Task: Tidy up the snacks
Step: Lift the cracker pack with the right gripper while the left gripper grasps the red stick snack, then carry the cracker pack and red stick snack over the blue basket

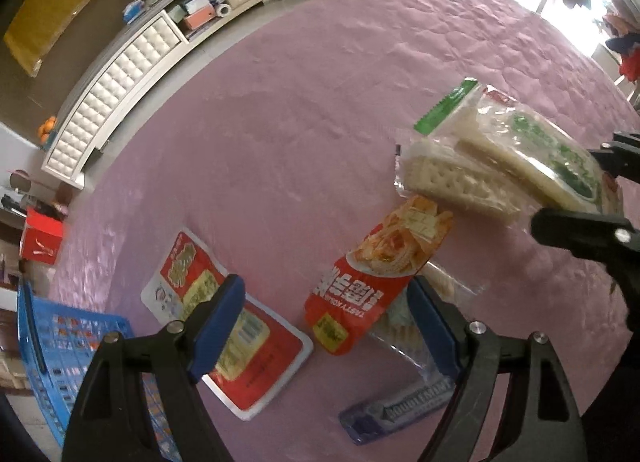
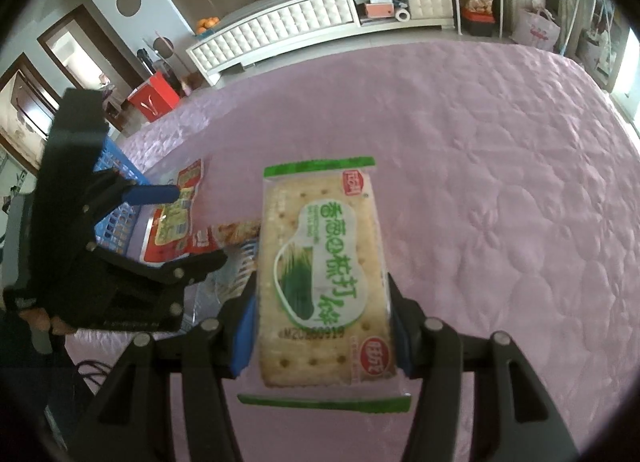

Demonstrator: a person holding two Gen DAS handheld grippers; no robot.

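- Pink quilted bedspread (image 1: 320, 102) is the work surface; white tufted low cabinet (image 1: 116, 90) along the wall at 10 o'clock in the left wrist view; the quilt runs bare toward 12 and 1 o'clock.
- Blue basket (image 1: 60, 346) at 8 o'clock, at the edge of the bedspread.
- Flat red-and-white pouch (image 1: 224, 322) at 7 o'clock, just beside the basket, long axis 10-to-4; Chinese print, not legible here.
- Left gripper (image 1: 332, 322), blue pads spread wide, nothing between them, hovering over the snacks.
- Red snack bag (image 1: 376, 278) at 6 o'clock, "TASTY" readable upside down, long axis 7-to-1, lying on a clear-wrapped cracker pack (image 1: 404, 326).
- Gum pack (image 1: 400, 414) at 5 o'clock, reads "DOUBLEMINT", close to the near edge.
- Green-trimmed cracker pack (image 2: 324, 278) lifted off the quilt, clamped across its short width by the right gripper (image 2: 322, 326); long axis 12-to-6 in the right wrist view, green Chinese label, red logos at two corners, printed code too blurred to read.
- Open quilt to the right of it, 1 to 4 o'clock.
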